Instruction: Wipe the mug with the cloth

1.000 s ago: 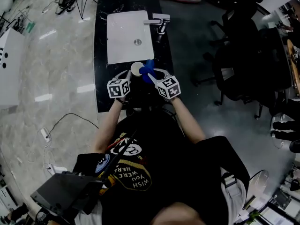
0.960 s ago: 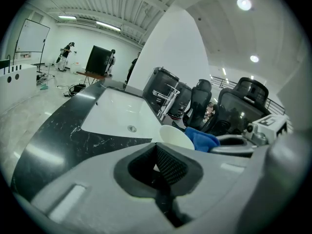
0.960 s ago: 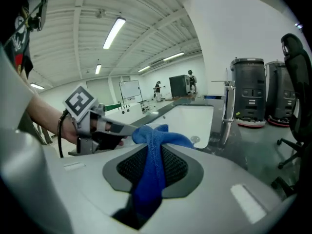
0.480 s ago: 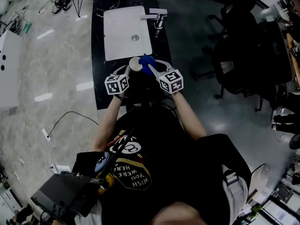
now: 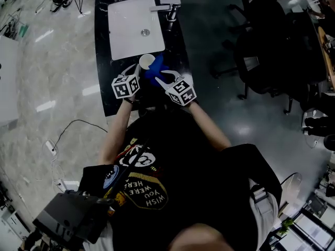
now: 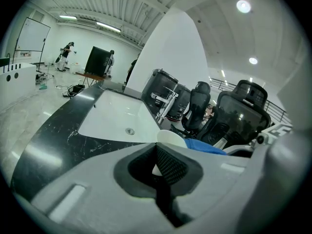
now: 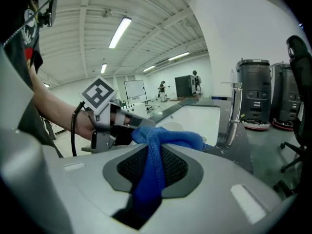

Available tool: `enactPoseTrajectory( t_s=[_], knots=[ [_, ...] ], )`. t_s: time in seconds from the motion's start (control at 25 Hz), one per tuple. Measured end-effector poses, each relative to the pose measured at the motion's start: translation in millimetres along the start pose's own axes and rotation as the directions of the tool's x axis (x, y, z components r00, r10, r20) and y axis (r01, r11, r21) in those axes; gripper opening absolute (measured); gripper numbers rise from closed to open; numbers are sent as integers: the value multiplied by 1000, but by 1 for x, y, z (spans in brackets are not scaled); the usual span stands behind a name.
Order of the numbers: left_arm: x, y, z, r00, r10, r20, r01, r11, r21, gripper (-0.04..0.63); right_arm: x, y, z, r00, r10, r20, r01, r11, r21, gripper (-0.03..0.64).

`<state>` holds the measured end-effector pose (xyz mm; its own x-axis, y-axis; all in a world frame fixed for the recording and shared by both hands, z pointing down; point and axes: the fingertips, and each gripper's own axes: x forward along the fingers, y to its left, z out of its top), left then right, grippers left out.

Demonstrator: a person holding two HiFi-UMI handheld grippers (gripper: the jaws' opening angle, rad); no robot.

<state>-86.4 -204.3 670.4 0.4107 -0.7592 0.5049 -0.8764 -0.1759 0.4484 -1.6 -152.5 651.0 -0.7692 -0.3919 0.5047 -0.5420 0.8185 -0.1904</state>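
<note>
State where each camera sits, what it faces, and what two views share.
Head view: head-mounted, faces down at black stone counter; torso, forearms, left gripper, right gripper show.
Left gripper view: over its jaws, past round white mug toward rectangular white sink.
Right gripper view: over its jaws, toward the left forearm.
Gripper views share the blue fabric cloth.

T-shirt, black, chest print reads upside down in the head view: "WISH YOU WERE HERE", pale letters in a rounded badge. Left cube and right cube: black-and-white square patterns, no letters. Nothing else legible.
</note>
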Motion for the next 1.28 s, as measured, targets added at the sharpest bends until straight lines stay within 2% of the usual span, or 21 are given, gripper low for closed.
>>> enactPoseTrajectory(
  t_s=[0.08, 0.2, 0.28, 0.36, 0.44, 0.56, 0.72, 0.8, 0.88, 0.96, 1.04, 1.16, 1.28],
  knots=[
    [0, 0, 0, 1000, -1, 1, 1, 1000, -6, 3, -6, -4, 14, 998, -24, 60, 24, 1000, 10, 80],
    [0, 0, 1, 1000, -1, 2, 1, 1000, -7, 3, -8, -43, 38, 984, -127, 124, 121, 991, 50, 80],
    [0, -2, 2, 1000, -5, 4, 5, 1000, -1, 3, -5, -67, 41, 977, -180, 116, 173, 982, 74, 80],
    [-1, -2, 4, 1000, -9, 5, 9, 1000, 5, 3, 3, -79, 34, 977, -199, 81, 191, 977, 93, 80],
    [0, -2, 4, 1000, -10, 3, 10, 1000, 6, 3, 11, -74, 20, 984, -175, 37, 171, 981, 96, 80],
    [-1, -3, 1, 1000, -12, 0, 12, 1000, 3, 3, 13, -40, -2, 996, -84, -4, 84, 993, 77, 79],
    [-1, -5, -2, 1000, -19, -1, 19, 1000, 2, 3, 0, 5, -10, 1000, 30, -4, -30, 999, 12, 79],
    [-2, -4, -2, 1000, -18, 1, 18, 1000, 2, 3, -10, -2, 7, 998, 0, 68, -2, 1000, 31, 78],
    [-2, -2, -1, 1000, -14, 6, 14, 1000, -2, 3, -17, -27, 30, 987, -73, 143, 62, 995, 80, 78],
    [-2, 0, 3, 1000, -13, 10, 13, 1000, 4, 3, -15, -56, 44, 977, -138, 162, 121, 986, 113, 78],
    [0, 1, 6, 1000, -12, 9, 11, 1000, 16, 3, -4, -76, 44, 976, -174, 133, 156, 978, 140, 78],
    [1, -1, 6, 1000, -13, 4, 13, 1000, 23, 3, 11, -72, 22, 988, -146, 47, 137, 978, 160, 78],
    [0, -5, 4, 1000, -29, 4, 29, 1000, -5, 3, 10, -37, -1, 998, -59, 6, 58, 988, 143, 78]
  ],
)
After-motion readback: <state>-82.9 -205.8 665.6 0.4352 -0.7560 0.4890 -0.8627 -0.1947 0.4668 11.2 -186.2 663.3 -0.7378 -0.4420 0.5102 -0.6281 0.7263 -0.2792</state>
